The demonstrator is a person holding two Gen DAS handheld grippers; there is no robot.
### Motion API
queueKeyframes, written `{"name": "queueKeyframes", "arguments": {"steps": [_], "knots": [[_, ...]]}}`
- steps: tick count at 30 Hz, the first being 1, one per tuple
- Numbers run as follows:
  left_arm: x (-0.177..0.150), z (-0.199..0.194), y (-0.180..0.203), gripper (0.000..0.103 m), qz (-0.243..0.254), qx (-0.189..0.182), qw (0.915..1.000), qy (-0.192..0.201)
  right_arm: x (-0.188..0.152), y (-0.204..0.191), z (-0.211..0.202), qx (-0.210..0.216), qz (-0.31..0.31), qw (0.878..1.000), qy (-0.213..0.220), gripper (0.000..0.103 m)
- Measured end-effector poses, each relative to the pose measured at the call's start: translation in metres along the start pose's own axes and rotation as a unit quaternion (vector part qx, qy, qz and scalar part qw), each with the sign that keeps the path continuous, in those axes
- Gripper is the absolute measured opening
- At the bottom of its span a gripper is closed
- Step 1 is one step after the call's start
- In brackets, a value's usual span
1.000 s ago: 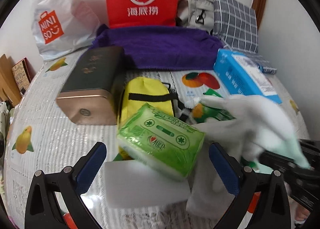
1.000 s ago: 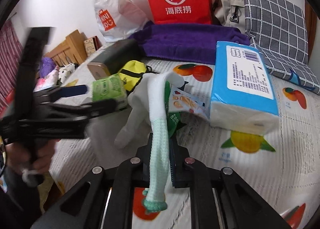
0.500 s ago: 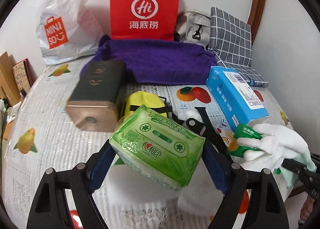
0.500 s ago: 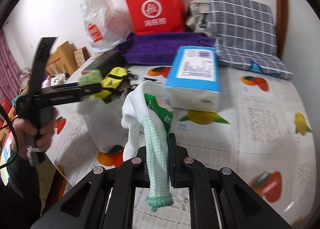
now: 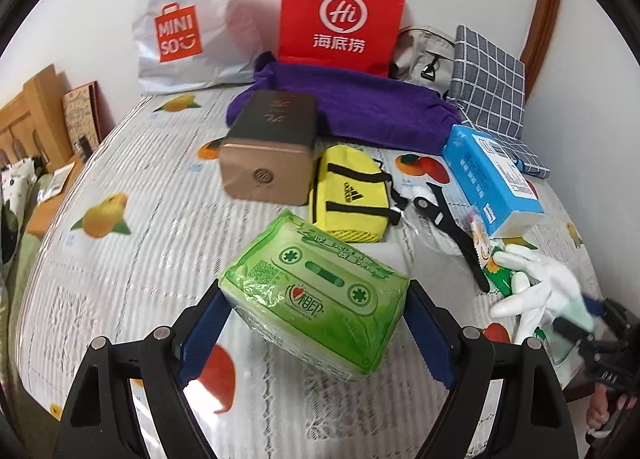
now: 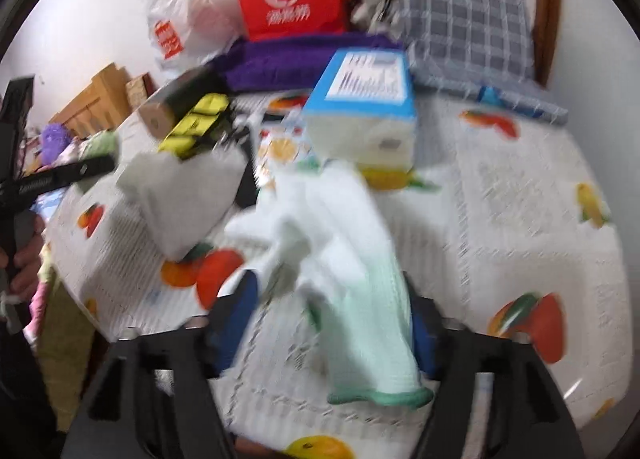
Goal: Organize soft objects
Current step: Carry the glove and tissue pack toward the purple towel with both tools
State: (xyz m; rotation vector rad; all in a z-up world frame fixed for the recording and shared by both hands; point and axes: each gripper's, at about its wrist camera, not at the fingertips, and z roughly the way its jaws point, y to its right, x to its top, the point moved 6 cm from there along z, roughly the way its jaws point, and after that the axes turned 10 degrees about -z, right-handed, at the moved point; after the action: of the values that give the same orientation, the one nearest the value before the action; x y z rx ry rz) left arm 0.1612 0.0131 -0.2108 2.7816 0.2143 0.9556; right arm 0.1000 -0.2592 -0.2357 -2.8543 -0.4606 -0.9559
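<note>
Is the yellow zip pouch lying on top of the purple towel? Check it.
No, the yellow zip pouch lies on the fruit-print bedsheet, in front of the purple towel.

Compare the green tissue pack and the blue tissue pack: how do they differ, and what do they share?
The green tissue pack is held between the left gripper's fingers; the blue tissue pack lies on the bed. The green one has a cassette print, the blue one a barcode label. Both are soft plastic-wrapped tissue packs.
</note>
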Motion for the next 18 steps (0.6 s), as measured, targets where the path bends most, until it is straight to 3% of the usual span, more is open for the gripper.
{"name": "queueKeyframes", "arguments": {"steps": [2, 4, 7, 10, 15, 16, 18], "knots": [[-0.002, -0.001, -0.003, 0.085, -0.003, 0.001, 1.0000, -0.001, 0.006, 0.007, -0.001, -0.020, -0.010, 1.000, 0.012, 0.086], [-0.002, -0.002, -0.004, 0.085, -0.004, 0.000, 1.0000, -0.001, 0.012, 0.012, 0.005, -0.044, -0.021, 0.999, 0.008, 0.086], [-0.003, -0.002, -0.004, 0.085, -0.006, -0.008, 0.9999, -0.001, 0.010, 0.005, 0.022, -0.022, -0.041, 0.999, -0.011, 0.086], [-0.004, -0.001, -0.005, 0.085, -0.007, -0.010, 0.9999, -0.004, 0.003, 0.001, 0.041, -0.041, -0.056, 0.997, -0.039, 0.084], [-0.003, 0.000, -0.011, 0.085, -0.011, -0.010, 0.9999, -0.008, 0.006, 0.005, 0.036, 0.008, -0.023, 1.000, -0.018, 0.044], [-0.003, 0.000, -0.013, 0.085, -0.012, -0.011, 0.9998, -0.008, 0.007, 0.005, 0.032, 0.016, -0.020, 1.000, -0.014, 0.015], [-0.001, 0.000, -0.014, 0.085, -0.013, -0.012, 0.9998, -0.010, 0.011, 0.004, 0.023, 0.047, -0.007, 0.999, 0.000, 0.017]]}}
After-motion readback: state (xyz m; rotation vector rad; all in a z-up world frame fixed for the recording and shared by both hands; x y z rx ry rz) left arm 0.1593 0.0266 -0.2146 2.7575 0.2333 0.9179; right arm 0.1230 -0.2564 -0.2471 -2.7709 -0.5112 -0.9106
